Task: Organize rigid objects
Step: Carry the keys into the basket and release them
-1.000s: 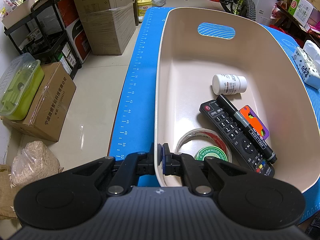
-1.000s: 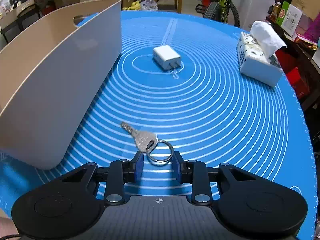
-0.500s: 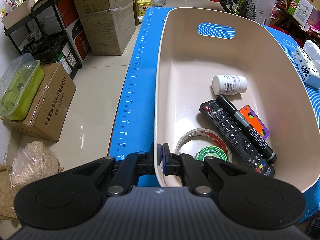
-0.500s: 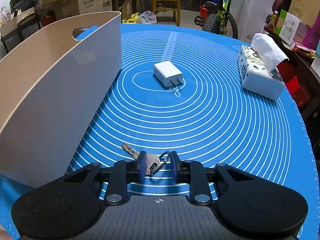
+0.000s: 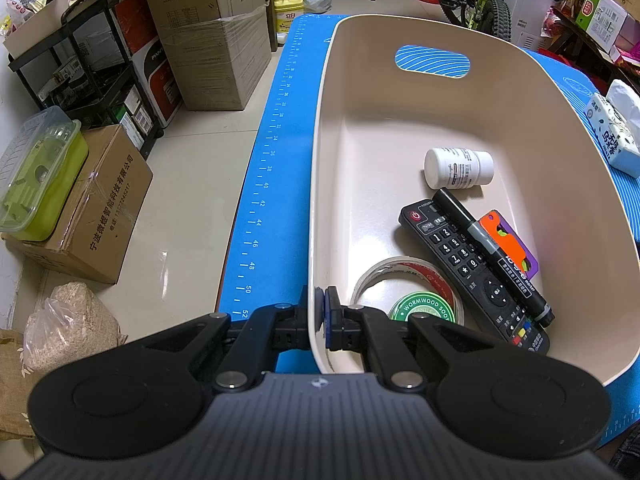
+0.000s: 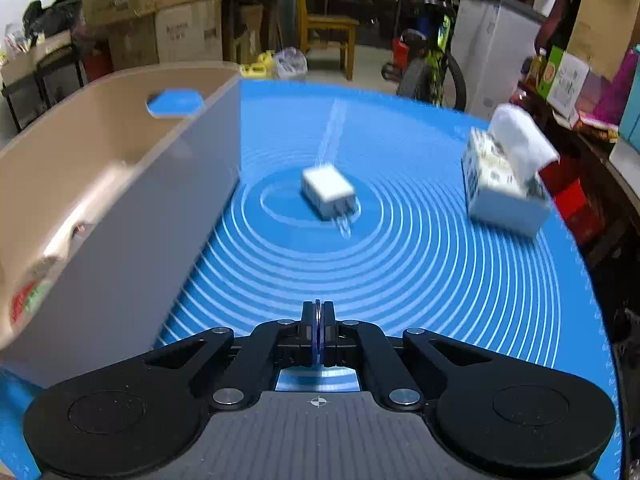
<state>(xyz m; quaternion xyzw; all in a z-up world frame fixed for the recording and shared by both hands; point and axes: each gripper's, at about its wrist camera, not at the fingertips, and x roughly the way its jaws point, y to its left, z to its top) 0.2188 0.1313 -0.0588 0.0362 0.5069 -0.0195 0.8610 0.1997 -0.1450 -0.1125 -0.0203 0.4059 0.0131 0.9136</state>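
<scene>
My left gripper (image 5: pixel 321 304) is shut on the near rim of the beige bin (image 5: pixel 316 200). The bin holds a white pill bottle (image 5: pixel 458 168), a black remote (image 5: pixel 472 272), a black marker (image 5: pixel 492 252), an orange and purple card (image 5: pixel 512 244), a tape roll (image 5: pixel 404 280) and a green tin (image 5: pixel 424 310). My right gripper (image 6: pixel 318 328) is shut and lifted above the blue mat (image 6: pixel 400 272); a thin metal edge shows between its pads, and the key is otherwise hidden. A white charger (image 6: pixel 328 190) lies on the mat ahead. The bin (image 6: pixel 132 216) stands to its left.
A tissue box (image 6: pixel 504 184) stands at the mat's right side, also in the left wrist view (image 5: pixel 612 136). Cardboard boxes (image 5: pixel 208 40), a black rack (image 5: pixel 80 60) and a bag of grain (image 5: pixel 68 328) stand on the floor left of the table. A bicycle (image 6: pixel 432 60) and a chair (image 6: pixel 328 36) are behind.
My right gripper closed around the key and ring and rose from the mat, so the view now looks higher and is blurred. My left gripper has not moved.
</scene>
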